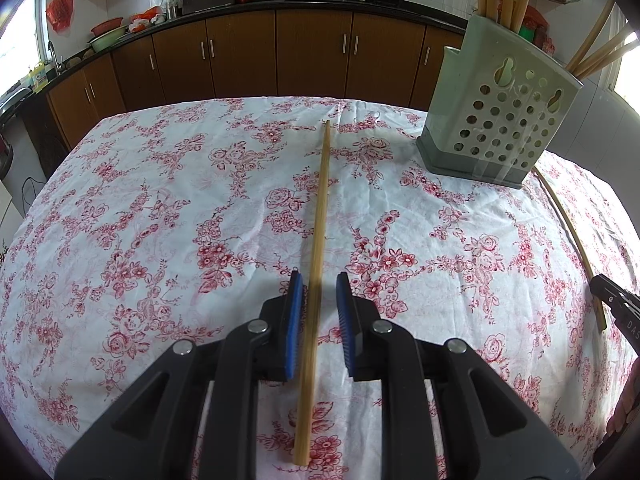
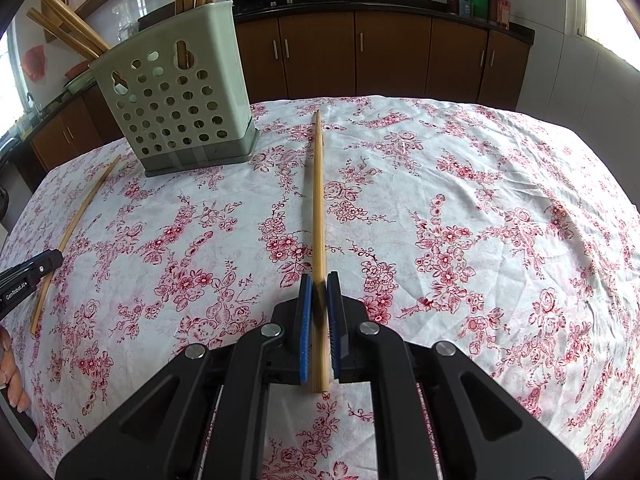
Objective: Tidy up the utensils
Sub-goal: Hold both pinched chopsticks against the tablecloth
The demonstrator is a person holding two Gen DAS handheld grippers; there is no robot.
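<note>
A bamboo chopstick [image 1: 318, 248] lies on the floral tablecloth, running away from me between the blue pads of my left gripper [image 1: 319, 278], which is open and straddles it without touching. My right gripper [image 2: 319, 278] is shut on a second bamboo chopstick [image 2: 319, 208], which points forward. A pale green perforated utensil holder [image 1: 500, 108] with several chopsticks in it stands at the back right in the left view and at the back left in the right wrist view [image 2: 180, 92]. The left chopstick also shows in the right wrist view [image 2: 76, 228].
The table wears a white cloth with red flowers [image 1: 160, 200]. Brown kitchen cabinets [image 1: 312, 52] and a dark counter with woks run behind it. The right gripper's tip [image 1: 612, 296] shows at the left view's right edge; the left gripper's tip [image 2: 32, 272] shows at the right view's left edge.
</note>
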